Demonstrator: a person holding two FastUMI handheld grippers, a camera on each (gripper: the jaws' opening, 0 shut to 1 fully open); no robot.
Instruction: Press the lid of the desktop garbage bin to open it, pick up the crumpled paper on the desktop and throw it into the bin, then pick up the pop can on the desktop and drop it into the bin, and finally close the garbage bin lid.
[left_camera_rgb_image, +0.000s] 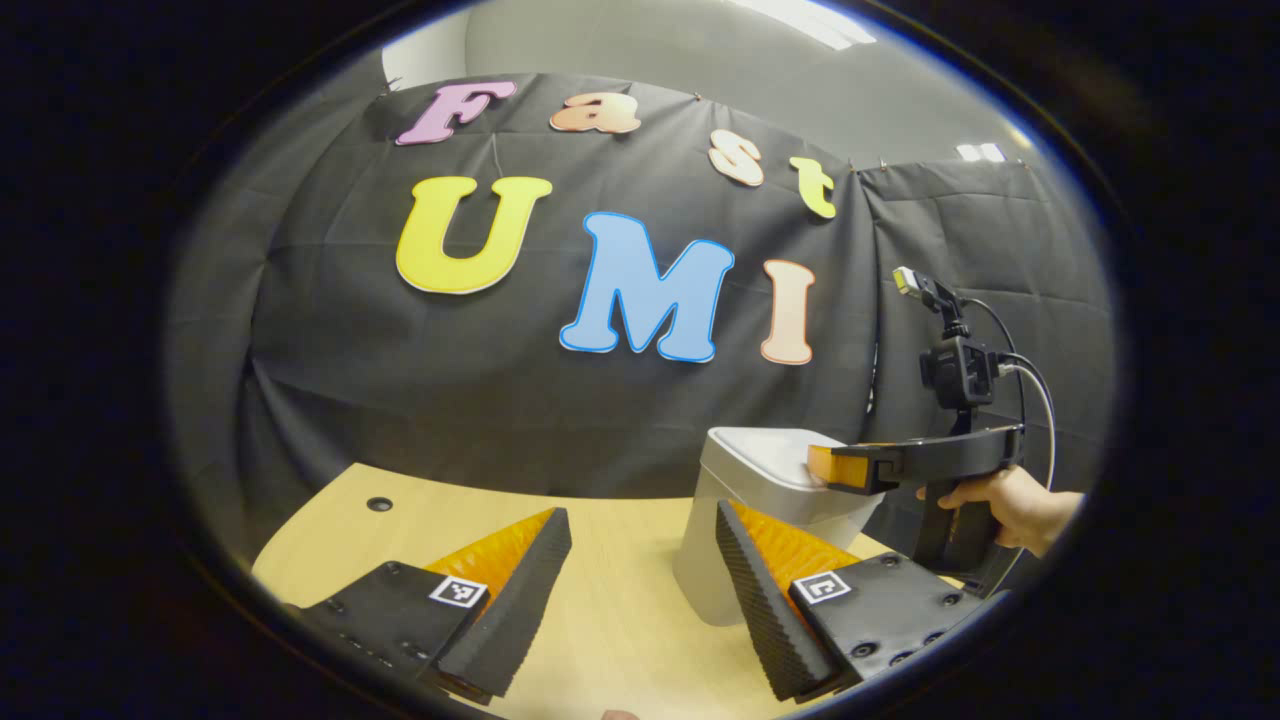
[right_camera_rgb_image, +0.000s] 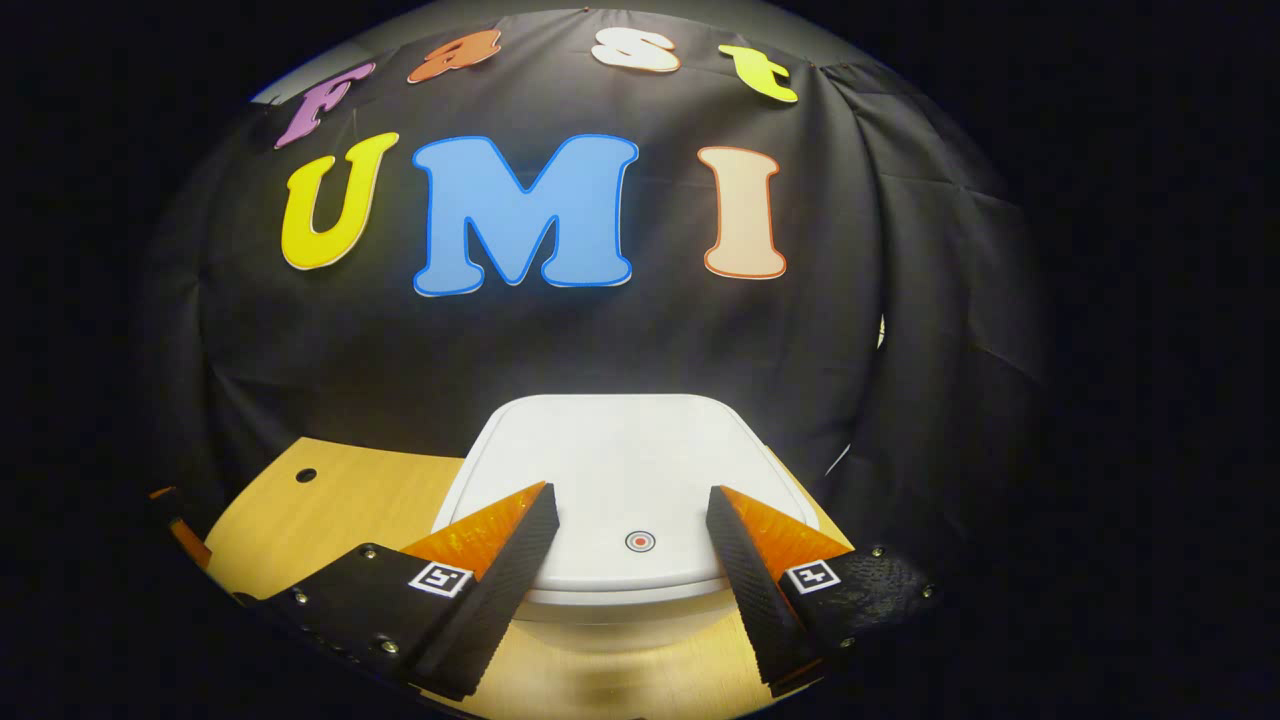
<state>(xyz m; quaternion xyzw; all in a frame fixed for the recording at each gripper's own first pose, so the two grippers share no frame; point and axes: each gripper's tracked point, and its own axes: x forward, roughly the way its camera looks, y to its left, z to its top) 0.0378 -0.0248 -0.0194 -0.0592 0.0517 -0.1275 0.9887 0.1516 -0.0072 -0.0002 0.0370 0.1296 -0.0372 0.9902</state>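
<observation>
The white desktop bin (left_camera_rgb_image: 735, 520) stands on the wooden table at the right of the left gripper view, its lid shut. In the right gripper view the flat lid (right_camera_rgb_image: 620, 450) lies just below and ahead, with a small round red mark (right_camera_rgb_image: 640, 541) near its front edge. My right gripper (right_camera_rgb_image: 630, 510) is open, its fingers spread to either side of that mark and hovering over the lid. From the side, the right gripper (left_camera_rgb_image: 822, 466) reaches over the lid's right edge, held by a hand (left_camera_rgb_image: 1010, 505). My left gripper (left_camera_rgb_image: 640, 540) is open over the table, left of the bin, with nothing between its fingers.
The light wooden table (left_camera_rgb_image: 620, 620) has a small round hole (left_camera_rgb_image: 378, 504) near its far left corner, also seen as the hole (right_camera_rgb_image: 306, 475). The black cloth wall hangs close behind the bin. A cable (left_camera_rgb_image: 1040, 400) runs from the right gripper's camera mount.
</observation>
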